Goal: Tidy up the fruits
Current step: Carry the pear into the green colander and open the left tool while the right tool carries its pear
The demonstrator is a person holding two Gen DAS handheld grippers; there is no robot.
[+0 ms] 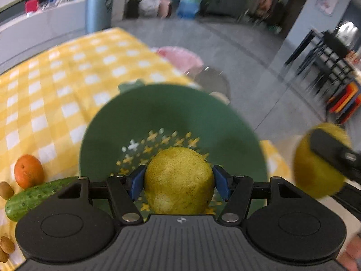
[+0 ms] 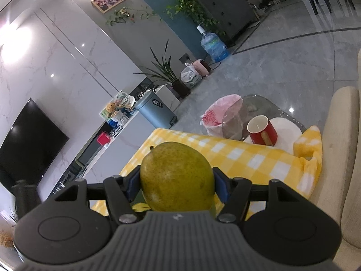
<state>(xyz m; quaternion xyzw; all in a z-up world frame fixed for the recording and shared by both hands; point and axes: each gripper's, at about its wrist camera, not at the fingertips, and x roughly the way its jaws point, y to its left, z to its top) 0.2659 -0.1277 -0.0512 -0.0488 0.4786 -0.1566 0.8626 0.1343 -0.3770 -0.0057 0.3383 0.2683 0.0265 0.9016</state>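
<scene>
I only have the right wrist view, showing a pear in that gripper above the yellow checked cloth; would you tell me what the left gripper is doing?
Observer: The left gripper is shut on a second pear.
Operator: What lies beneath it?
Observer: A green colander, empty inside.
Operator: Any other produce nearby?
Observer: An orange and a cucumber lie on the cloth left of the colander.

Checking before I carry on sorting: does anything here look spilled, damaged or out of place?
Nothing spilled or damaged. One oddity: a cucumber lies among the fruit on the checked cloth, beside the orange. Each gripper, left and right, grips a pear, the left one over the green colander.
</scene>
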